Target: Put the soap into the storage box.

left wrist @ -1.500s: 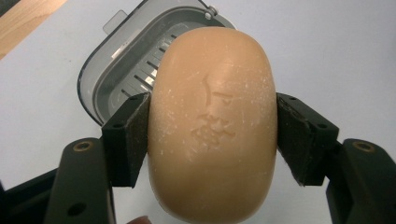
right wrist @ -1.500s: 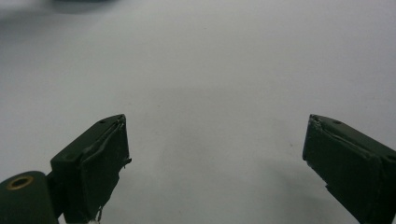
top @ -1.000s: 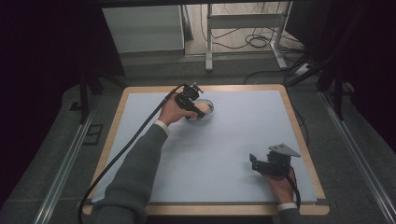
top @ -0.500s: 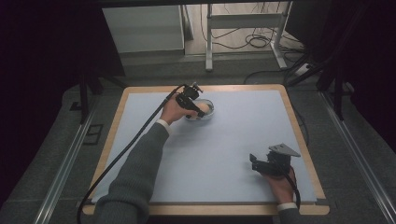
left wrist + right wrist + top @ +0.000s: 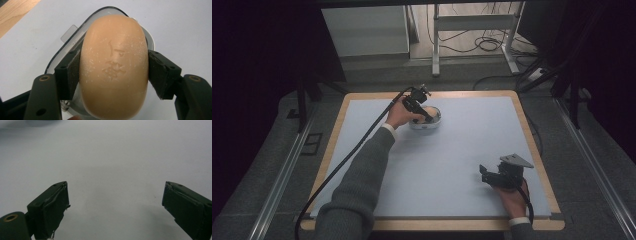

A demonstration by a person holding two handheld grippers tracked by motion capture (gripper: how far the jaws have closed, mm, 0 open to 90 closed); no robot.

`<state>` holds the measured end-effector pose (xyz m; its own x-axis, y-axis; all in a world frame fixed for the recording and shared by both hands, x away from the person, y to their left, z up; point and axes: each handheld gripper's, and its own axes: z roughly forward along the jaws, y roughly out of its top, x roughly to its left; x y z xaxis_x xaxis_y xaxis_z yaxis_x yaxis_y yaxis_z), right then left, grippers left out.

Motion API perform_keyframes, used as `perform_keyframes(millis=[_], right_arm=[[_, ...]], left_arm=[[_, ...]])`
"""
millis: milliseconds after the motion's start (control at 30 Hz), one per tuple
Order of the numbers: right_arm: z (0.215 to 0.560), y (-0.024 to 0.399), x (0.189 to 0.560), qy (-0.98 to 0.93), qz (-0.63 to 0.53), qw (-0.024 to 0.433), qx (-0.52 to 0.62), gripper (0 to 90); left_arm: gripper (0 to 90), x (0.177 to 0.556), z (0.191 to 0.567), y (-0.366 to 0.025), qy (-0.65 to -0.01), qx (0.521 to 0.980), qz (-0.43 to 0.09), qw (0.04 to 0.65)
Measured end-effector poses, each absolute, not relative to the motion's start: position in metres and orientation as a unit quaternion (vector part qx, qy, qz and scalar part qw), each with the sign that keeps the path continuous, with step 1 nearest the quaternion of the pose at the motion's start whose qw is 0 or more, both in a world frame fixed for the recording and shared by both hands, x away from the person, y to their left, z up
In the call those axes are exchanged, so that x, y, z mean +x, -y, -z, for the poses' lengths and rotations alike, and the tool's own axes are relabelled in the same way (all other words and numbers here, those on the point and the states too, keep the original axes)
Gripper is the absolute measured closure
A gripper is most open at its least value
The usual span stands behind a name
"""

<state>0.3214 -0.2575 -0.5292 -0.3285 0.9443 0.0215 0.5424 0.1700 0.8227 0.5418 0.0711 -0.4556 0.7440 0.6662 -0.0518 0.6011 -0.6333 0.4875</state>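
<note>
A peach-coloured oval bar of soap (image 5: 113, 66) with a stamped mark sits between the black pads of my left gripper (image 5: 113, 72), which is shut on its two long sides. Right under it lies a white soap dish (image 5: 62, 55) with a clear rim. From above, my left gripper (image 5: 424, 112) points down over the soap dish (image 5: 435, 122) at the far middle of the mat, the soap a peach patch inside it. My right gripper (image 5: 484, 172) rests low near the front right, and in its own view its jaws stand wide apart, right gripper (image 5: 116, 202) with nothing between them.
The pale blue mat (image 5: 452, 150) covers a wooden-edged table (image 5: 332, 145). A black cable (image 5: 347, 155) trails from the left gripper over the left side. Beyond the far edge are a white cabinet (image 5: 364, 30), metal legs (image 5: 436, 50) and floor cables.
My left hand has shifted a little to the right and lower with the soap, onto the dish. The right hand has stayed where it was.
</note>
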Motion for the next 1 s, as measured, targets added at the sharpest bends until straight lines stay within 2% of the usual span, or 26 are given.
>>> perform_keyframes(millis=[267, 333, 600, 1000], right_arm=[[0.529, 0.257, 0.321, -0.719, -0.383, 0.263, 0.516, 7.2], [0.529, 0.257, 0.321, -0.719, -0.383, 0.263, 0.516, 7.2], [0.529, 0.256, 0.321, -0.72, -0.381, 0.265, 0.516, 7.2], [0.529, 0.256, 0.321, -0.722, -0.379, 0.267, 0.513, 7.2]], left_arm=[[31.4, 0.544, 0.463, -0.071, -0.356, 0.9, -0.066, 0.241], [30.8, 0.542, 0.458, -0.073, -0.36, 0.892, -0.067, 0.265], [26.9, 0.529, 0.444, -0.078, -0.354, 0.891, -0.076, 0.274], [24.4, 0.508, 0.443, -0.095, -0.356, 0.887, -0.084, 0.283]])
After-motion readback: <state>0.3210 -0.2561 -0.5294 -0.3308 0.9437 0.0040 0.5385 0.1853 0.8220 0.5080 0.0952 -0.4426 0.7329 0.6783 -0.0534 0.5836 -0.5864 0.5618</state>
